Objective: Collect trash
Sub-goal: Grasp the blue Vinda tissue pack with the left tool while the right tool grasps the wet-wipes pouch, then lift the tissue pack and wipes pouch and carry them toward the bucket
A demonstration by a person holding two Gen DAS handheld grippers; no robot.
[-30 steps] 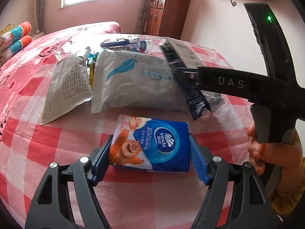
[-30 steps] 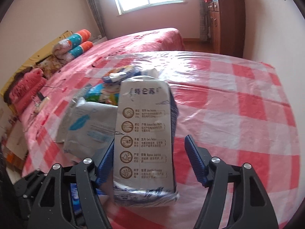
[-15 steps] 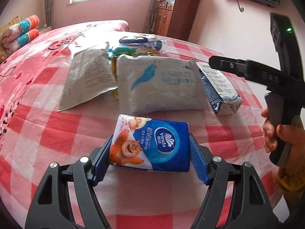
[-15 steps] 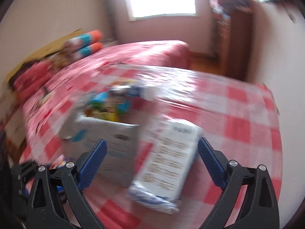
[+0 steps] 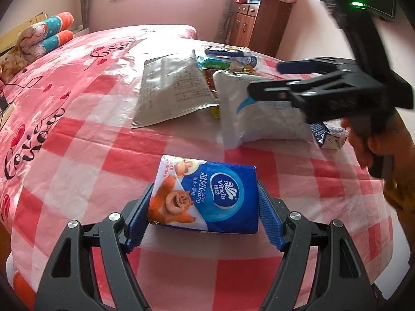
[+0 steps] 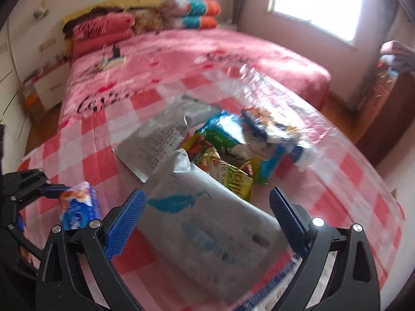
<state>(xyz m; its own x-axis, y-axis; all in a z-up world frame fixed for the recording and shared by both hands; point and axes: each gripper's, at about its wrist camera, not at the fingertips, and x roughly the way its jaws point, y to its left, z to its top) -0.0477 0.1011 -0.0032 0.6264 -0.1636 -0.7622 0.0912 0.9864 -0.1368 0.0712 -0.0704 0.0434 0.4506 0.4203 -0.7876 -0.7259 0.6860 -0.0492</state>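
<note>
Holding, left wrist view: the left gripper (image 5: 203, 213) has its blue pads pressed on both short ends of the tissue pack (image 5: 205, 198), carried above the checked cloth (image 5: 90, 140).
Feel of the pack: probably light and soft, with a slick film wrapper; squeezing the ends, as here, looks safest, since the flat faces could slide.
Pile: the white pouch (image 5: 262, 115) lies just beyond the tissue pack, the grey bag (image 5: 172, 90) beside it, a dark carton (image 5: 330, 136) at its far end.
Other tool: the right gripper (image 5: 272, 76) hangs over the white pouch, jaws spread, nothing in them.
Change, left wrist view: a second ago that gripper was carrying the dark carton; the carton now lies on the cloth.

Right wrist view: blurred; the right gripper (image 6: 205, 216) stands wide, straddling the white pouch (image 6: 207, 223) without pressing it.
Feel of the pouch: probably limp, crinkly and light; an edge pinch should serve.
Tissue pack here (image 6: 79, 207): beside the white pouch, in the left gripper (image 6: 55, 190).
Change, right wrist view: the carton has gone from between these jaws.
</note>
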